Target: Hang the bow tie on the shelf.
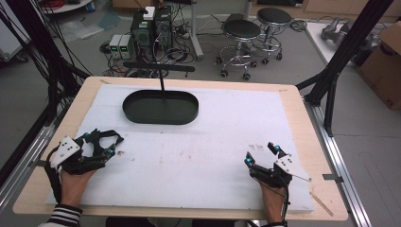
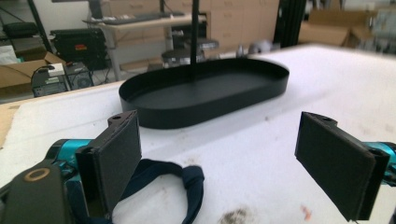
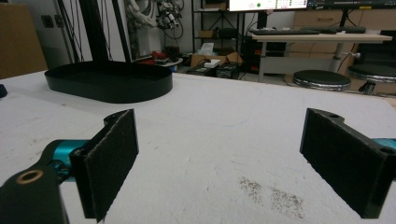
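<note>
Left tongs (image 2: 233, 163) spread over dark navy fabric band (image 2: 187, 179), looped, limp, right tongs (image 3: 233, 168) spread, empty

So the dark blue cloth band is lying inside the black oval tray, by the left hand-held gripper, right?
Not inside the tray. The dark blue cloth band lies on the white table cover, by the left hand-held gripper. The black oval tray sits farther back, as the left gripper view shows.

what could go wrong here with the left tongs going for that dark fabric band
The dark fabric band lies limp and flat on the white mat, partly under one pad of the open left tongs, so a closing grip may catch only an edge or slide off. Carried to the black tray, a dangling loop could snag its upright post.
</note>
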